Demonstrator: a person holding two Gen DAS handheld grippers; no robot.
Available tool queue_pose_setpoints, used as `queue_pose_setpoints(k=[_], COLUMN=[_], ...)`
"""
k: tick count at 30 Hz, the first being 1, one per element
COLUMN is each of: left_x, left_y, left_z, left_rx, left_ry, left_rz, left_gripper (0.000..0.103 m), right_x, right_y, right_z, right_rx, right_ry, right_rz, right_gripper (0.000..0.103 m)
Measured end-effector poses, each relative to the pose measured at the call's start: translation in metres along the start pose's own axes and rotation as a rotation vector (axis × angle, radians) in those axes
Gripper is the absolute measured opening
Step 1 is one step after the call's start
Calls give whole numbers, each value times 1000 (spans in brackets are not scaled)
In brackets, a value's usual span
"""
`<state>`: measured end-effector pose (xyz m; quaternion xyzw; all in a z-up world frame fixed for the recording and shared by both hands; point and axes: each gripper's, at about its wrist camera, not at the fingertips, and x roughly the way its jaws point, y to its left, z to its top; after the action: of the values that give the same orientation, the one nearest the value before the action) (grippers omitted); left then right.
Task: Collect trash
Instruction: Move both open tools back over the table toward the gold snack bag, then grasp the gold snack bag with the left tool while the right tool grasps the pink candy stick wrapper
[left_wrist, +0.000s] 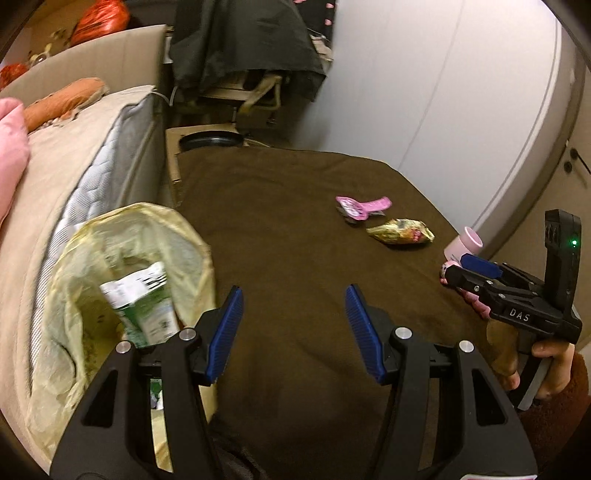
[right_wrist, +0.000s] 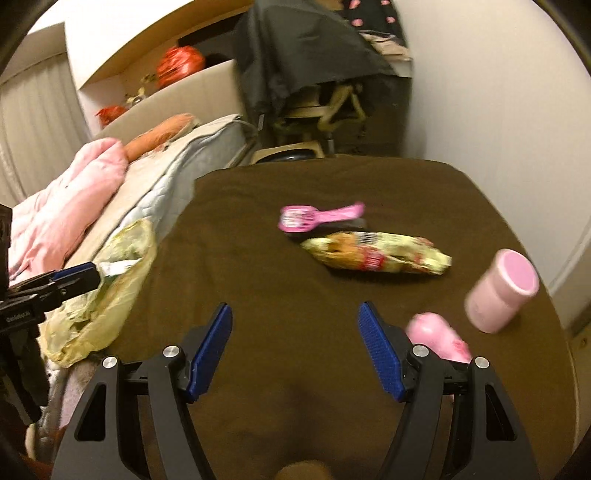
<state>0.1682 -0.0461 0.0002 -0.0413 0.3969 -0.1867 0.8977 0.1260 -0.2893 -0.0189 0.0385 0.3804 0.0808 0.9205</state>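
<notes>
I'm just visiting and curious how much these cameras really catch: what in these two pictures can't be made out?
- Small pink object: right wrist view, half behind the right gripper; blurred, identity unclear.
- Trash bag contents: left wrist view, only a green-and-white carton shows; the bag's walls and the left gripper hide the rest.
- Snack wrapper print: blurred in both views.
- Dark thing under the pink wrapper: mostly covered.

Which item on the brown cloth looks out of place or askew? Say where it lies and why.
The crumpled snack wrapper lies flat mid-cloth, loose beside the pink brush, outside the yellow trash bag. The small pink bottle also lies on its side, while the pink container stands upright.
</notes>
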Motion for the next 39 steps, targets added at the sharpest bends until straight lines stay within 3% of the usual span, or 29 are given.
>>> queue_pose_setpoints(k=[6, 10, 12, 15, 18, 21, 24, 27, 31, 35, 39], left_x=[21, 43, 58, 90, 118, 141, 161, 185, 209, 200, 157], left_y=[-23, -40, -51, -67, -78, -94, -123, -142, -144, -137, -109], left_z=[8, 18, 29, 55, 75, 91, 88, 78, 66, 62, 50], left_rx=[55, 123, 184, 293, 327, 351, 494, 578, 531, 452, 294], left_ry=[12, 10, 10, 4, 17, 36, 78, 140, 243, 241, 199], left_rz=[-46, -157, -201, -172, -172, -261, -327, -314, -300, -300, -268], left_gripper=[54, 54, 54, 54, 54, 54, 54, 54, 54, 35, 33], right_x=[-11, -18, -20, -21, -22, -23, -28, -35, -37, -35, -28], right_y=[-27, -40, -46, -48, -48, -50, -59, -76, -91, -97, -90], right_z=[-13, -21, -24, -26, -28, -27, -24, -21, -15, -9, 4], right_rx=[34, 43, 40, 27, 9, -12, -10, 17, 51, 78, 65], right_ry=[-29, -36, -32, -23, -21, -31, -46, -58, -62, -77, -96], right_rz=[-69, -111, -116, -135, -139, -172, -191, -209, -223, -215, -191], right_gripper=[67, 67, 67, 67, 67, 67, 67, 67, 67, 67, 67])
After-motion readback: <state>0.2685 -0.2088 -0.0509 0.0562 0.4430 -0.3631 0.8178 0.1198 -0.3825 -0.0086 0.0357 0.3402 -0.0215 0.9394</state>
